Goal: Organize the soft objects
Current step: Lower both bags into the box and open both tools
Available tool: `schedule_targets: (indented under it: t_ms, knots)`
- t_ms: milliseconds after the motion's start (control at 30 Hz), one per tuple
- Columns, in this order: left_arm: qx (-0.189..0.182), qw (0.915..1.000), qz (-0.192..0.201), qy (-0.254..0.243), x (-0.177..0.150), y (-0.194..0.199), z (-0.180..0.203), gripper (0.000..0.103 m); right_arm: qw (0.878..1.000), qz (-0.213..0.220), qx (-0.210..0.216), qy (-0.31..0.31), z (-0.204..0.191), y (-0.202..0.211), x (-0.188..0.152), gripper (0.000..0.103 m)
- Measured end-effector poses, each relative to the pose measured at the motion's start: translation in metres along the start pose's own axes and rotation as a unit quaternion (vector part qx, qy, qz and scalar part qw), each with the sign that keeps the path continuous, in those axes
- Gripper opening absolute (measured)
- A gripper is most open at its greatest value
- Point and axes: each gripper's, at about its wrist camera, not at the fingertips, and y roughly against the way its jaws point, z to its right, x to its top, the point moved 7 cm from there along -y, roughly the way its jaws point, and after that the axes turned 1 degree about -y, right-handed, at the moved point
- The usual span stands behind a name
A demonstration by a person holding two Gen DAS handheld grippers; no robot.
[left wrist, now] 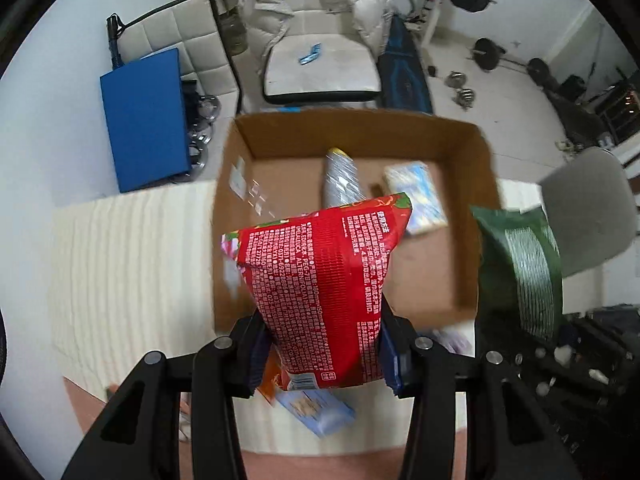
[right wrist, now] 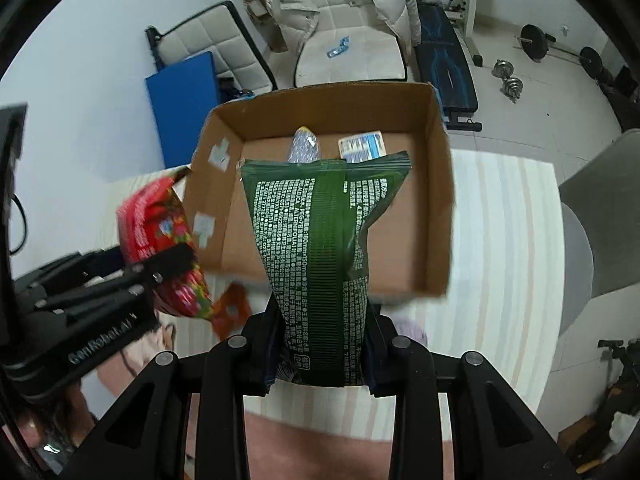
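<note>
Left tool [left wrist: 326,354] clamped on the lower end of a red soft plastic pack with white print [left wrist: 324,292]; pack stands up from the fingers and leans forward over the near wall of an open brown cardboard box [left wrist: 360,132]. Seen from the right wrist view, the same red pack [right wrist: 160,236] sits left of the box, outside its left wall, with the left tool [right wrist: 160,272] gripping it.

Right tool [right wrist: 322,360] clamped on the bottom of a dark green soft plastic pack with white print [right wrist: 320,264]; pack upright, top edge over the box [right wrist: 440,184] interior. In the left wrist view the green pack [left wrist: 520,264] shows just beyond the box's right wall.

Inside the box, at the far side: a silver foil pouch with a yellow tip [left wrist: 342,178], and right of it a pale blue and white tissue packet [left wrist: 418,196]; the two are near each other, contact unclear. White tape patches on the box's left inner wall.

Box rests on a cream striped desk covering [left wrist: 132,260]. An orange packet [right wrist: 234,310] and a light blue packet [left wrist: 316,410] lie on the covering near the tools, partly hidden.

Beyond: a white padded chair with a puffy cream jacket [left wrist: 316,12] and a blue flat mat [left wrist: 146,120] propped upright.
</note>
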Motion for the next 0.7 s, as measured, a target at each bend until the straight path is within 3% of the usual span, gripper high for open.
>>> schedule_targets:
  t_ms: [200, 533, 700]
  knots:
    - [0.020, 0.9983, -0.056, -0.002, 0.046, -0.068, -0.030, 0.043, 0.998, -0.057, -0.003, -0.025, -0.013, -0.077, 0.045, 0.035]
    - [0.023, 0.9895, -0.142, -0.016, 0.077, -0.158, -0.046, 0.043, 0.990, -0.130, -0.016, -0.046, -0.013, -0.161, 0.045, 0.035]
    - [0.025, 0.9877, -0.153, -0.023, 0.086, -0.175, -0.045, 0.044, 0.987, -0.149, -0.025, -0.051, -0.010, -0.185, 0.044, 0.035]
